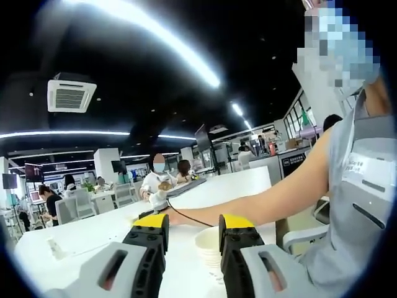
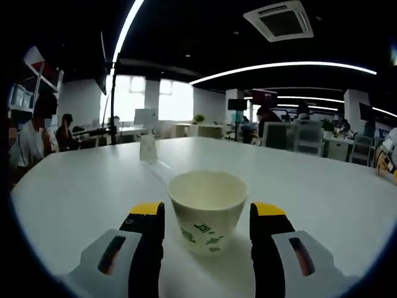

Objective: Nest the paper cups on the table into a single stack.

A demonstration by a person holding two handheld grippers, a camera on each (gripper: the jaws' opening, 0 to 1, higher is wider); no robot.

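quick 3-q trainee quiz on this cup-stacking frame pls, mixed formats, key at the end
1. True or false: the paper cup in the right gripper view lies on its side.
2. Multiple choice: in that view, the right gripper has its jaws A) shut tight with nothing between them, B) open, one on each side of the cup, C) raised high above the table.
3. Fill in: in the left gripper view, the left gripper has a white ____ of nested cups between its open jaws.

Key: 1 false, it stands upright, mouth up. 2 B. 3 stack.
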